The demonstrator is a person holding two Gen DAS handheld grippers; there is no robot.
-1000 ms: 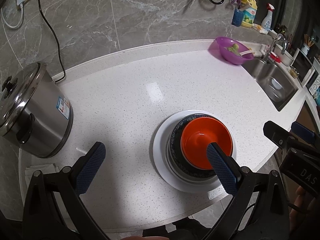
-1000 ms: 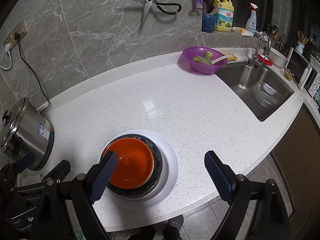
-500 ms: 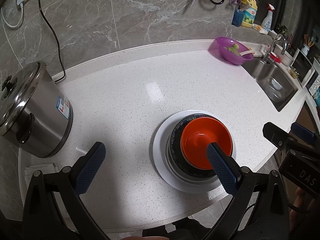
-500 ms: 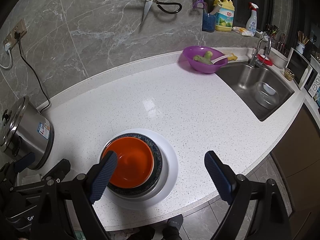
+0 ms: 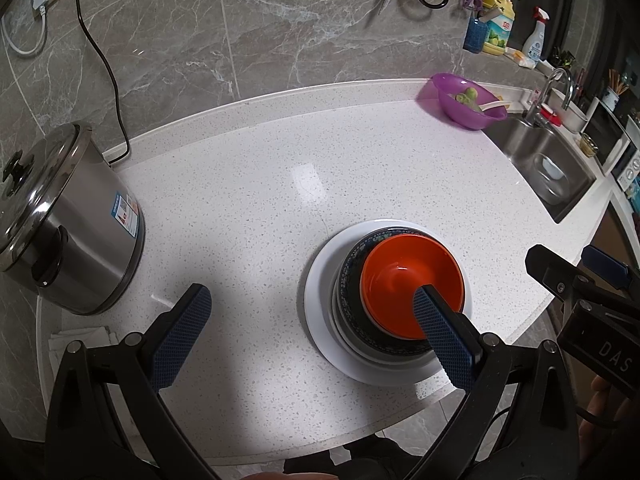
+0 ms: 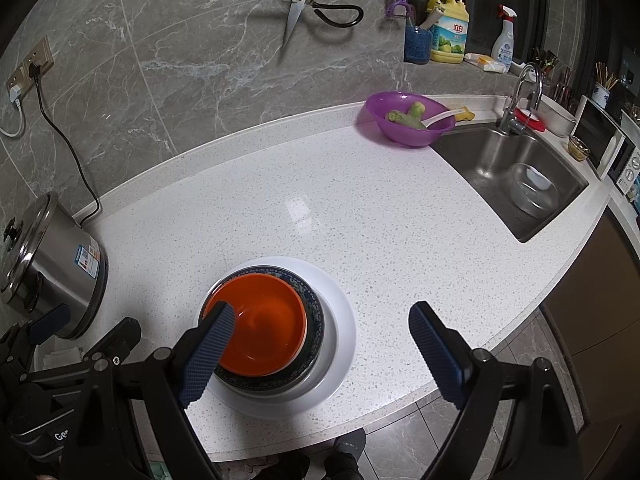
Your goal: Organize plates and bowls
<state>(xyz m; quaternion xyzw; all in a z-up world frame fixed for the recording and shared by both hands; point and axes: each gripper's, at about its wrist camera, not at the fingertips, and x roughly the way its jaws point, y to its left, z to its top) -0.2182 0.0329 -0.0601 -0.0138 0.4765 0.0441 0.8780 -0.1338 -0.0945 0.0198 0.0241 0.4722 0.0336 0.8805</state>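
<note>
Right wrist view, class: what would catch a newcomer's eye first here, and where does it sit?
The orange bowl stands out, nested in a dark patterned bowl on a white plate near the counter's front edge. Farther back, a purple bowl sits beside the sink, and scissors hang on the grey wall.

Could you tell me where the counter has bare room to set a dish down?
The wide white stretch between the steel pot, the purple bowl and the sink is free. The front edge is crowded by the stacked dishes.
</note>
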